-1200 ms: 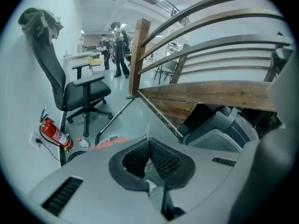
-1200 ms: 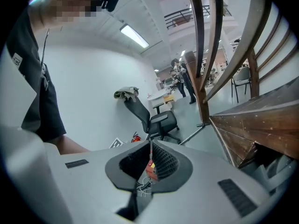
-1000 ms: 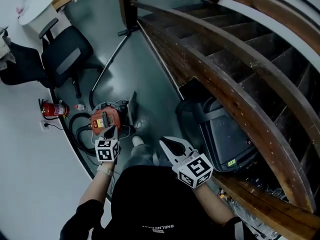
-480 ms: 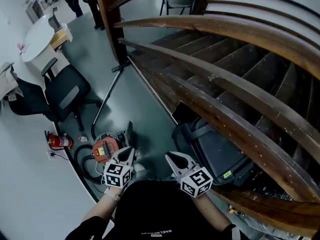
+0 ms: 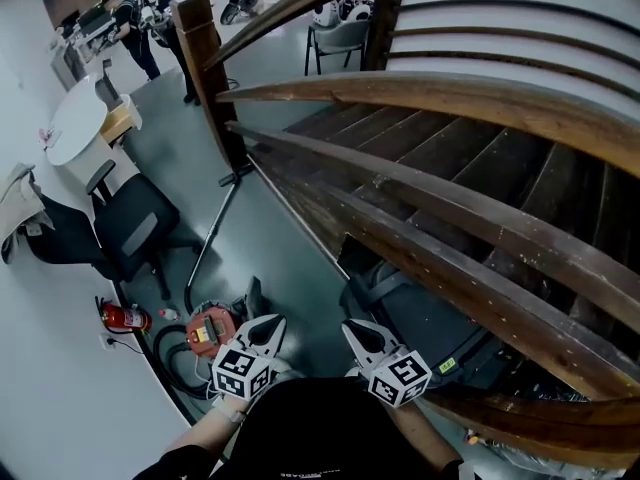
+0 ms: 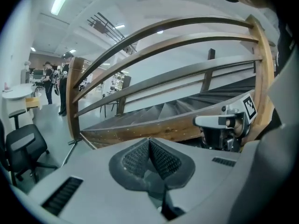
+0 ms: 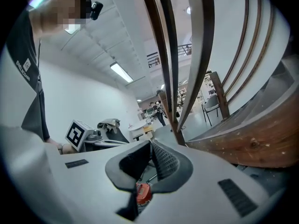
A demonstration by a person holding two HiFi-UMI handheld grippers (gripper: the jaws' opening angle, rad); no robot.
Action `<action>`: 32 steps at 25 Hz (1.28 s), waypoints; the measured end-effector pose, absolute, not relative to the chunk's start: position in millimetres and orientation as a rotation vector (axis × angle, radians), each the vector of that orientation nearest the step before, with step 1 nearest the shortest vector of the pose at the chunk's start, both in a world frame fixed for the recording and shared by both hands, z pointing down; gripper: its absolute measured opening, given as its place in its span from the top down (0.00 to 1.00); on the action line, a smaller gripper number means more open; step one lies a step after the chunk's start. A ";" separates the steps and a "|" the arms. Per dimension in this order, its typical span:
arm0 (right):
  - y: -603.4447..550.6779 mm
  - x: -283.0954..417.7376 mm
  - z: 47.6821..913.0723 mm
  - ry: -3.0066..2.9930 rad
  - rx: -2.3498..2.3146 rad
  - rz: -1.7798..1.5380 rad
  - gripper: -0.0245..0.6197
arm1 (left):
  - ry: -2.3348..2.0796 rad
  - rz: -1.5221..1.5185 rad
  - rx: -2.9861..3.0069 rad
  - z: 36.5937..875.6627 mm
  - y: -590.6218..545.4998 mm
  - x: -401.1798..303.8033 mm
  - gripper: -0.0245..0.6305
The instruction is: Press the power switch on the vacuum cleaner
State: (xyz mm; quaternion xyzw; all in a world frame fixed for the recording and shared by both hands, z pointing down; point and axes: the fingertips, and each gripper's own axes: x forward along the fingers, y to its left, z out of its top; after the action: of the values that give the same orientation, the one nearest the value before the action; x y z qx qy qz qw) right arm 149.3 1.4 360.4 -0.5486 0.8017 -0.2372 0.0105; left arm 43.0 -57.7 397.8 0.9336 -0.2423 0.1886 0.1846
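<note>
Tongs on both sides are pressed together and carry nothing. In the left gripper view the ribbed pads (image 6: 164, 161) of the left tongs (image 5: 266, 326) meet at the tip, and the right gripper view shows the same for the right tongs (image 5: 358, 333). In the head view both are held low, close before the person's body, side by side but apart, pointing away from the person.

The vacuum cleaner (image 5: 208, 332), with a red-orange body, stands on the grey-green floor (image 5: 285, 158) near its left edge by the white wall. In the picture it is just left of the left tongs, and these do not touch it. A black hose (image 5: 163, 353) curls at its left side, and a thin metal tube (image 5: 213, 236) runs from it toward the wooden stair post (image 5: 205, 58). A red fire extinguisher (image 5: 124, 317) lies beside the wall, and a black office chair (image 5: 135, 223) stands further away. At the right, the curved wooden railing (image 5: 450, 98) crosses above a dark case (image 5: 440, 328) on the floor.
</note>
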 end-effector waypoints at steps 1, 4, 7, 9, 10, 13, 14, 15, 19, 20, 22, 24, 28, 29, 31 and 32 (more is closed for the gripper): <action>3.5 154.4 358.5 2.495 -1.713 -0.731 0.91 | -0.677 0.513 2.645 390.6 -55.2 48.8 0.94; 10.5 167.5 351.6 2.462 -1.716 -0.704 0.91 | -0.672 0.473 2.679 373.5 -47.8 63.1 0.94; 17.5 178.4 346.9 2.449 -1.733 -0.670 0.91 | -0.667 0.425 2.689 362.7 -42.5 76.3 0.94; 20.7 183.3 344.2 2.448 -1.736 -0.653 0.91 | -0.663 0.401 2.691 357.1 -39.8 83.6 0.94; 22.2 185.0 343.5 2.449 -1.733 -0.645 0.91 | -0.662 0.395 2.692 355.8 -38.2 86.3 0.94; 24.9 188.0 339.7 2.458 -1.727 -0.622 0.91 | -0.653 0.388 2.688 355.3 -35.7 92.5 0.94; 25.8 187.9 338.0 2.463 -1.728 -0.615 0.91 | -0.649 0.384 2.682 355.5 -34.9 93.7 0.94; 26.6 187.3 336.9 2.471 -1.730 -0.606 0.91 | -0.645 0.380 2.676 355.9 -33.9 94.6 0.94; 28.9 186.2 336.9 2.483 -1.739 -0.590 0.91 | -0.622 0.377 2.665 358.8 -29.0 97.2 0.94; 29.4 186.9 337.5 2.481 -1.740 -0.589 0.91 | -0.617 0.379 2.663 359.9 -28.3 97.5 0.94; 30.3 189.2 339.3 2.478 -1.740 -0.587 0.91 | -0.613 0.387 2.661 362.0 -27.8 98.1 0.94; 30.8 191.3 339.8 2.474 -1.743 -0.590 0.91 | -0.608 0.389 2.659 362.4 -27.4 98.8 0.94; 32.0 190.9 338.3 2.467 -1.749 -0.602 0.91 | -0.584 0.391 2.656 361.6 -24.2 101.0 0.94; 32.1 190.1 338.5 2.468 -1.750 -0.603 0.91 | -0.578 0.393 2.657 361.8 -23.3 101.2 0.94; 31.6 188.8 338.8 2.469 -1.752 -0.604 0.91 | -0.569 0.398 2.657 362.4 -22.3 100.6 0.94; 31.4 188.4 339.2 2.470 -1.753 -0.604 0.91 | -0.566 0.401 2.657 362.9 -22.0 100.0 0.94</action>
State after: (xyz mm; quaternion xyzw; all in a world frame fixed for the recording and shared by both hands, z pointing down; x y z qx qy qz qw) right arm 188.4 31.4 339.2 -0.5673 0.7995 -0.1956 0.0266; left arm 100.0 -22.0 362.9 0.9487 -0.2022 0.1431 0.1966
